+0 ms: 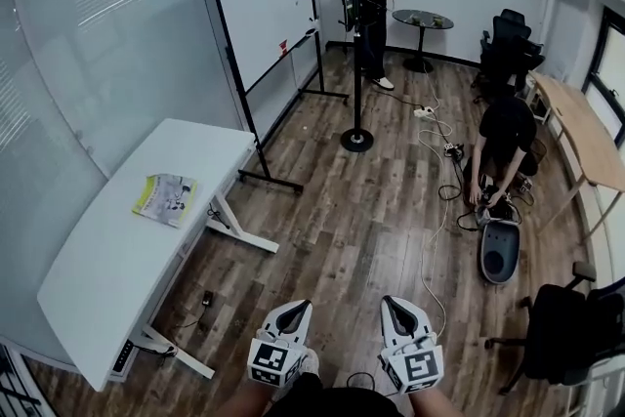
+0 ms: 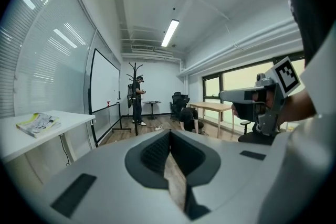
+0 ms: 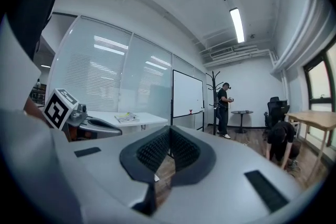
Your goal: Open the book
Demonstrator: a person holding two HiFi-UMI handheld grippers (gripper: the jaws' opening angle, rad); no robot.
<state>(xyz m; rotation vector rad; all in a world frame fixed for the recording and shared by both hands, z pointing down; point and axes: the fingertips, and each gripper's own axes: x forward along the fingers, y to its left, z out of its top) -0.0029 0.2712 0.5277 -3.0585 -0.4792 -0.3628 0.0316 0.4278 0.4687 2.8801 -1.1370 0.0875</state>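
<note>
Book point(image 1: 164, 199): closed on white table point(image 1: 107, 298), well apart. Step: approach. My left gripper point(image 1: 296, 308) and right gripper point(image 1: 393, 304) are pressed together, empty; next, I judge, walk closer.

A white worktop point(image 1: 117, 259) runs from the lower left of the head view up toward the middle left, standing on white legs on a wood-plank floor point(image 1: 361, 239). One thing lies on it: a book point(image 1: 165, 199), flat and shut, cover up, in the upper part of the surface close to its right edge. On the floor by the worktop's legs sits a small black box point(image 1: 206, 298). Further up the frame the round base of a coat stand point(image 1: 357, 141) rests on the planks. A pale cable point(image 1: 436, 229) trails down from a power strip point(image 1: 424, 112) at upper centre — right of it lies a grey and dark-blue device point(image 1: 499, 251).
</note>
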